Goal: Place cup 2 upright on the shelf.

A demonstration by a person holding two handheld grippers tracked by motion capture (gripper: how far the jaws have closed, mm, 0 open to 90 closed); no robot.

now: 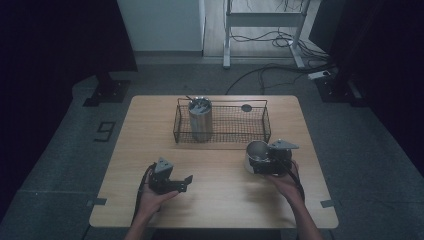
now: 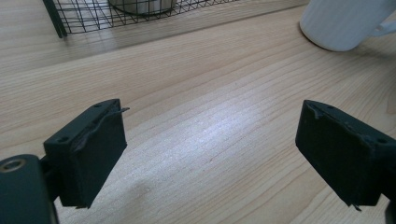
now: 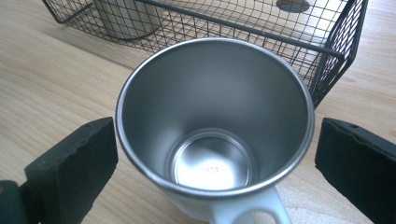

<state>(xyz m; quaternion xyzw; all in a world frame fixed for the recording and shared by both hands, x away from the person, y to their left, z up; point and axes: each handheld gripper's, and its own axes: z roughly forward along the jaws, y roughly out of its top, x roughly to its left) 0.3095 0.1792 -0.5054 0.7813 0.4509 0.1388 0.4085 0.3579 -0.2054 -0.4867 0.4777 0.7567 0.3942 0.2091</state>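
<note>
Steel lines the inside of the white mug, which stands upright on the wooden tabletop at the right of the high view, just in front of the wire basket. The right gripper has its two black fingers set either side of the mug's rim, one at the lower left of the right gripper view and one at the lower right. On the right a clear strip of wood shows between pad and wall; on the left the pad stands at the rim and I cannot tell whether it touches. So they are spread wide around the mug and are not clamped on it. The white handle sits at the bottom of that view, towards the hand, which leaves the round wall free on both sides for a squeeze across the widest part. This looks like the approach to a grasp, with the basket as the likely destination.

A tall metal canister holding utensils occupies the left end of the basket, so the right end, where a small dark disc lies, is the open spot.

The left gripper rests low at the lower left of the high view, held well apart from the mug. Its fingers are parted with bare wood between them and hold nothing; it seems to be waiting out of the way.
</note>
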